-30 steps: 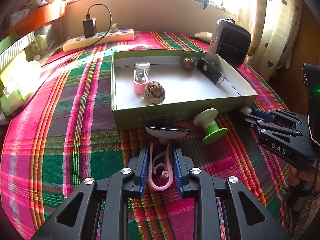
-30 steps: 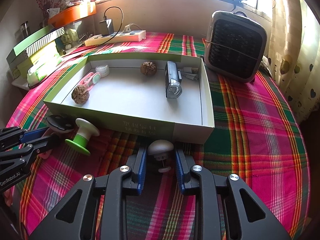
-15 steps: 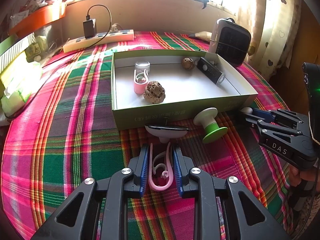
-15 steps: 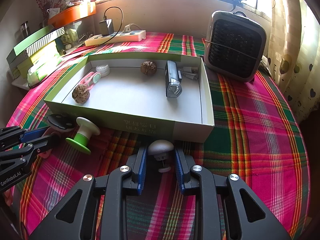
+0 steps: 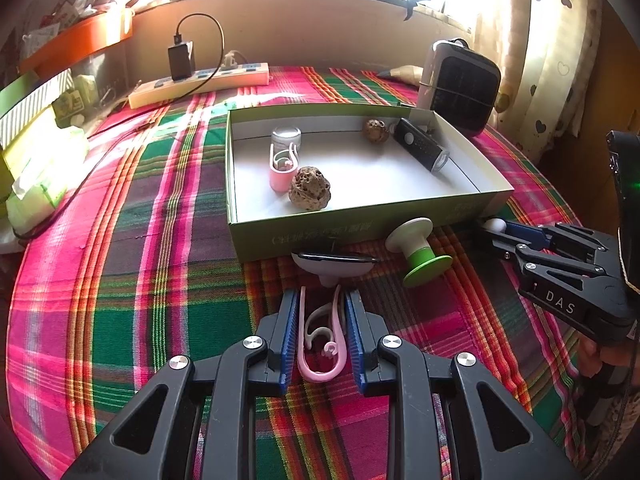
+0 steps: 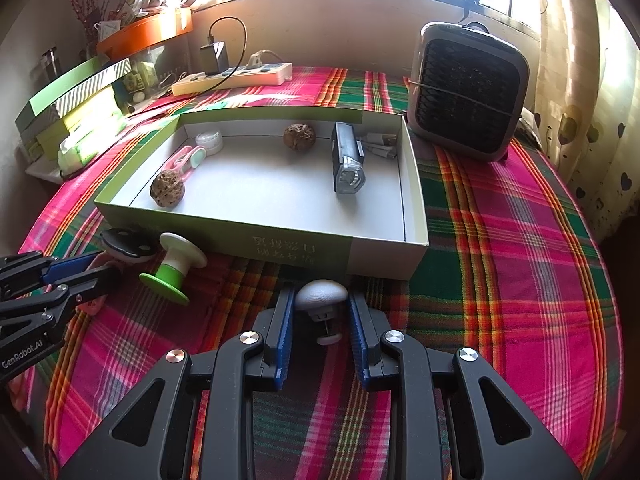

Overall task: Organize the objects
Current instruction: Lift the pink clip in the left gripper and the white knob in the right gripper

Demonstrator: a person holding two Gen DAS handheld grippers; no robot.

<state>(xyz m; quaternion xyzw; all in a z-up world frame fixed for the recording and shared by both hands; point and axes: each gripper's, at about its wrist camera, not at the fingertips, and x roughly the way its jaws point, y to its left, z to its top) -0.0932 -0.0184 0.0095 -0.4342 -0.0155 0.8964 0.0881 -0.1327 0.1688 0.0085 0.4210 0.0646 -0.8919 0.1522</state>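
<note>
On the plaid cloth, my left gripper [image 5: 322, 300] is shut on a pink wire-like clip [image 5: 320, 370]. Just ahead of it lie a white-and-black dish-shaped piece [image 5: 334, 266] and a green-and-white spool [image 5: 420, 252], both against the front wall of the green box [image 5: 360, 234]. My right gripper [image 6: 321, 295] is shut on a white mushroom-shaped knob [image 6: 321, 294] in front of the green box [image 6: 304, 250]. Inside the box lie a walnut [image 6: 167, 189], a second walnut [image 6: 299, 137], a pink clip [image 6: 186, 158], a small white jar [image 6: 210, 141] and a black lamp [image 6: 347, 158].
A dark fan heater [image 6: 468, 92] stands at the back right beside the box. A power strip [image 6: 236, 76] with a charger lies along the far wall. Stacked boxes [image 6: 68, 100] sit at the left. A curtain [image 5: 552, 60] hangs at the right edge.
</note>
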